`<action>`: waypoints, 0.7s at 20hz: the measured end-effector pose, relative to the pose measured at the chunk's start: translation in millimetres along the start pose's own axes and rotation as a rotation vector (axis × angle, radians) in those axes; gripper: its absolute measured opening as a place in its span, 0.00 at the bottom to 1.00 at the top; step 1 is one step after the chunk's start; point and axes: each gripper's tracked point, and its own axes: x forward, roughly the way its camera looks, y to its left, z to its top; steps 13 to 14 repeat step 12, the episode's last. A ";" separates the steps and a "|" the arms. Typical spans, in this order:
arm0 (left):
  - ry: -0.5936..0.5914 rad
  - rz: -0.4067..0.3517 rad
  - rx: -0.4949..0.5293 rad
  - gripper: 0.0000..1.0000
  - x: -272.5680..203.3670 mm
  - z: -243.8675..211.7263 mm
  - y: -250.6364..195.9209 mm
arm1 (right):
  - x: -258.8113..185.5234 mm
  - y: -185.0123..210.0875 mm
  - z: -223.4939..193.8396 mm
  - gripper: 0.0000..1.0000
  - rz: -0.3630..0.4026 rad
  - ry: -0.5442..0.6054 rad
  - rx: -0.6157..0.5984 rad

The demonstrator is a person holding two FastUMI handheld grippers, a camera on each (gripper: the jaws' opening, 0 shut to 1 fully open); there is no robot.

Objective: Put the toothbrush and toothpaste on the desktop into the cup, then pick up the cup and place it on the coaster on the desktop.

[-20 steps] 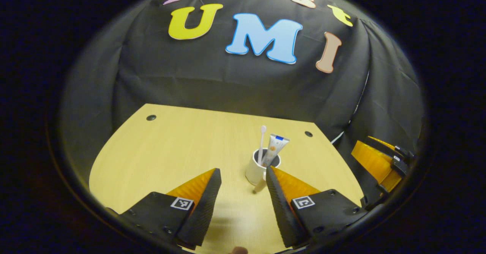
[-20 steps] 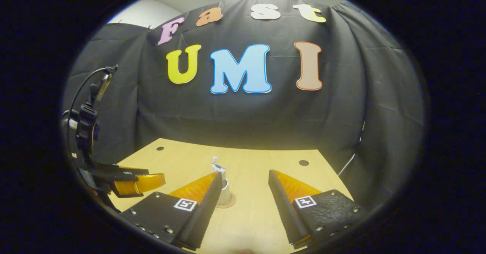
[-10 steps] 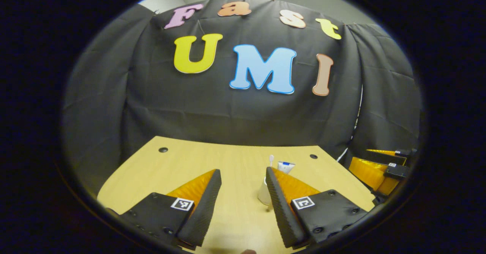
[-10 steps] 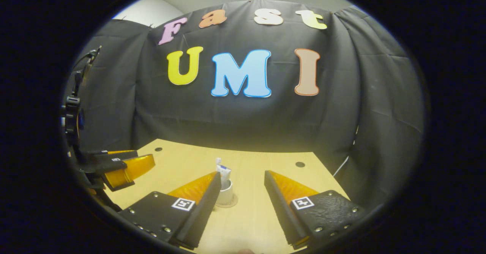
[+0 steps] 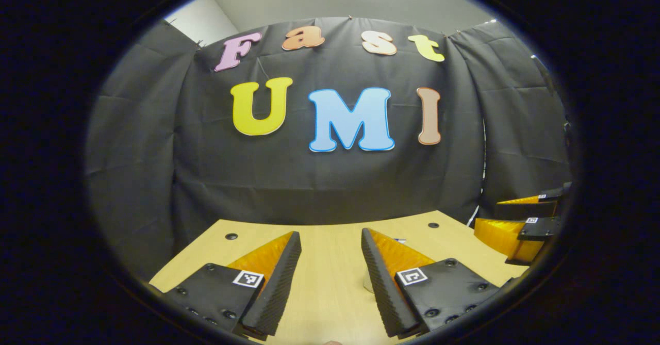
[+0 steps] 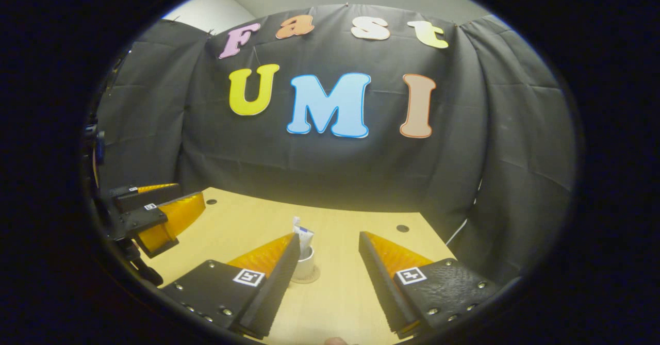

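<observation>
Standing on coaster [image 6: 306,279]: cup [image 6: 304,264], seemingly.

We see the cup [image 6: 305,263] on the coaster [image 6: 311,278], toothpaste [image 6: 304,235] inside, partly behind our right gripper's [image 6: 329,262] spread fingers; the left gripper [image 6: 170,216] hovers over the desk [image 6: 340,231].

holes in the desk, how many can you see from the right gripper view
2. One hole sits near the desk's far left corner, beside the left tool. The other hole is near the far right corner. The right tool's fingers may hide others.
</observation>
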 end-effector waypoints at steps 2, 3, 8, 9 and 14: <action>-0.019 0.002 -0.008 0.79 -2.3 1.8 -1.6 | -0.2 -0.5 0.5 0.78 0.004 -0.002 0.004; -0.023 0.026 -0.007 0.79 0.5 1.3 2.5 | 1.1 -2.1 -0.2 0.78 0.005 -0.003 0.007; -0.033 0.033 -0.045 0.99 -0.3 3.2 4.5 | 3.2 -6.0 0.7 0.78 0.010 -0.005 0.014; -0.038 0.038 -0.042 0.99 -0.9 4.1 6.3 | 4.3 -5.1 -0.1 0.78 0.011 -0.005 0.017; -0.051 0.040 -0.028 0.99 -0.3 6.9 4.0 | 4.2 -3.8 -1.9 0.78 0.017 -0.001 0.022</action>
